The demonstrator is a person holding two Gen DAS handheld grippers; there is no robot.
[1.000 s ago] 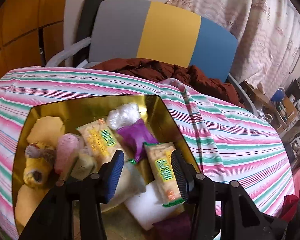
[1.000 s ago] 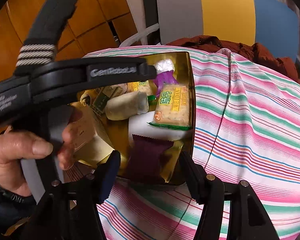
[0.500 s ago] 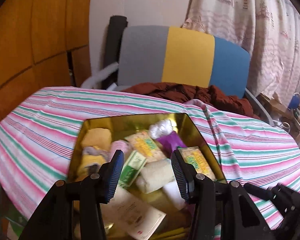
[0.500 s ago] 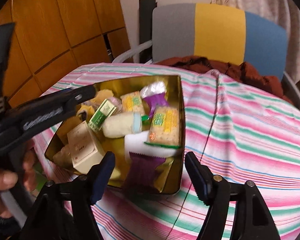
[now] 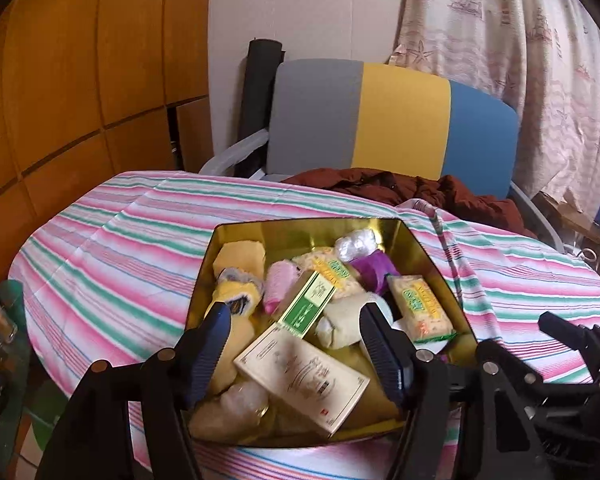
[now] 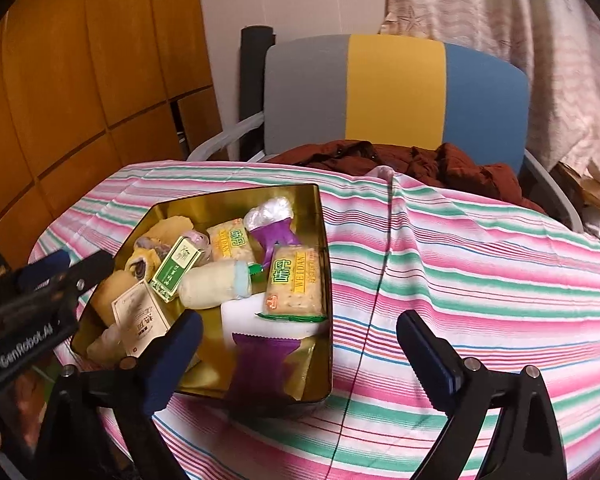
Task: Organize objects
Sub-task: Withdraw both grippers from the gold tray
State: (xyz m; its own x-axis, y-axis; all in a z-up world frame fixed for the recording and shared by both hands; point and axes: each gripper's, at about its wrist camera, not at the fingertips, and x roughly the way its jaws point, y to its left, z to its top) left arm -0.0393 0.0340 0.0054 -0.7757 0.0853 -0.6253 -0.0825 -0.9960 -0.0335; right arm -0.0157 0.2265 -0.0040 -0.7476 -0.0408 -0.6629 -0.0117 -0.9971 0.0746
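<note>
Gold tray (image 5: pixel 236 236) sits on the striped table (image 5: pixel 112 248), toward its near left edge; packed full, nothing loose on the cloth around it. Inside: green box (image 5: pixel 309 305) lying tilted across the middle, cream box (image 5: pixel 302 372) at the near end, rolled cream cloth (image 6: pixel 214 284) beside it, two yellow cracker packs (image 6: pixel 294 282) along the right wall, purple wrappers (image 6: pixel 265 364), a pink roll (image 5: pixel 278 286), yellow sponges at the far left corner.

Change over the last second: both cameras have pulled back and up. A second ago the left gripper (image 5: pixel 294 350) had its fingers down among the packets; now it hangs above the tray's near end, fingers spread, nothing between them. The right gripper (image 6: pixel 300 354) has also drawn off; it hangs over the tray's near right corner and the bare cloth, fingers wide apart and empty. The green and cream boxes show in the tray now, where the earlier left view showed none.

Reading: items look gathered into the tray; this sorting step seems about done. Boxes lie askew on soft goods, may slide if the tray is moved.

Beyond the table: a chair (image 5: pixel 400 120) with grey, yellow and blue back, brown jacket (image 5: pixel 400 192) on its seat, curtain (image 5: pixel 520 60) right, wood panels left
</note>
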